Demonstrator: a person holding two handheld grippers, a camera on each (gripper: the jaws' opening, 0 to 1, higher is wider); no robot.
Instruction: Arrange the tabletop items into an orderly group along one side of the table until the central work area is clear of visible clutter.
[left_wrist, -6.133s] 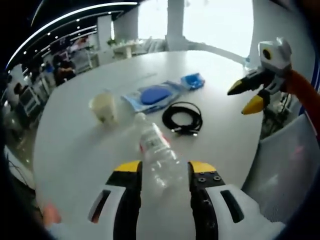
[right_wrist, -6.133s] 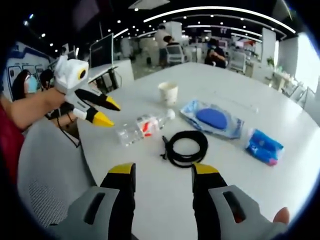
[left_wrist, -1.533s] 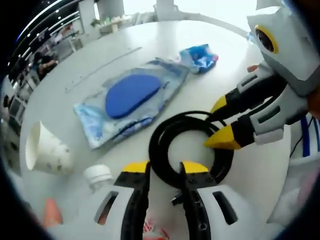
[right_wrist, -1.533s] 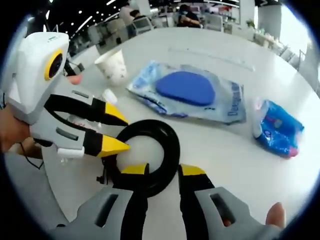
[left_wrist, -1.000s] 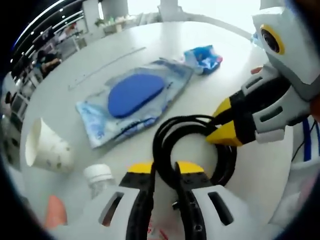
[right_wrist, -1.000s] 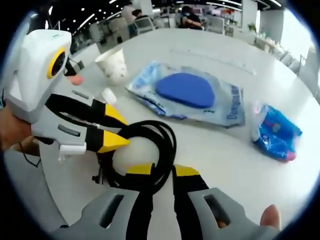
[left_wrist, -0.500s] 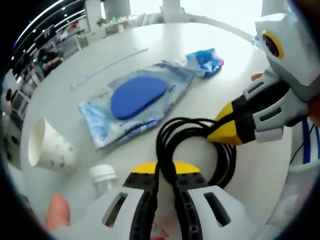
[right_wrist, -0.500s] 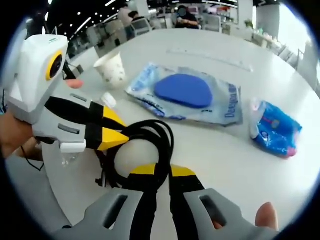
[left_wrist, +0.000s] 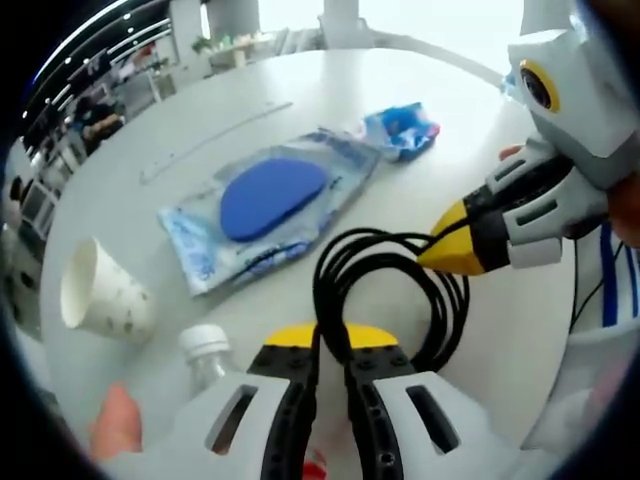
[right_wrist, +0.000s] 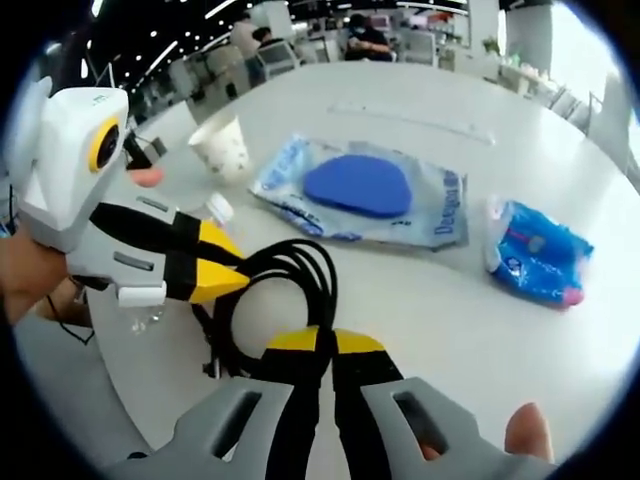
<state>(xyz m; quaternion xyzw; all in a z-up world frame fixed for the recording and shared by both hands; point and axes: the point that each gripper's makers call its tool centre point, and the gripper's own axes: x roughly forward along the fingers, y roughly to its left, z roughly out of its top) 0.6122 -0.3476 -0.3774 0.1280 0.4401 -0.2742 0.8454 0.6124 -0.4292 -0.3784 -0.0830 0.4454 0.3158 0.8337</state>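
A black coiled cable (left_wrist: 325, 285) hangs between both grippers, squeezed into a narrow loop over the white round table (left_wrist: 230, 110). My left gripper (left_wrist: 331, 338) is shut on the near side of the coil. My right gripper (left_wrist: 445, 250) comes in from the right, shut on the far side. In the right gripper view its own jaws (right_wrist: 320, 345) clamp the cable (right_wrist: 326, 285), and the left gripper (right_wrist: 228, 275) pinches it from the left. Only the white cap of the clear bottle (left_wrist: 203, 343) (right_wrist: 218, 208) shows beside the left gripper.
A blue pad in a clear plastic bag (left_wrist: 270, 195) (right_wrist: 360, 190) lies beyond the cable. A blue tissue pack (left_wrist: 400, 125) (right_wrist: 530, 255) sits further off. A paper cup (left_wrist: 100, 295) (right_wrist: 225, 145) stands near the bottle. Bare tabletop (right_wrist: 430, 300) lies right of the coil.
Both grippers have gone from open around the cable to shut on it. The round coil has been pinched into a taller, narrower loop.
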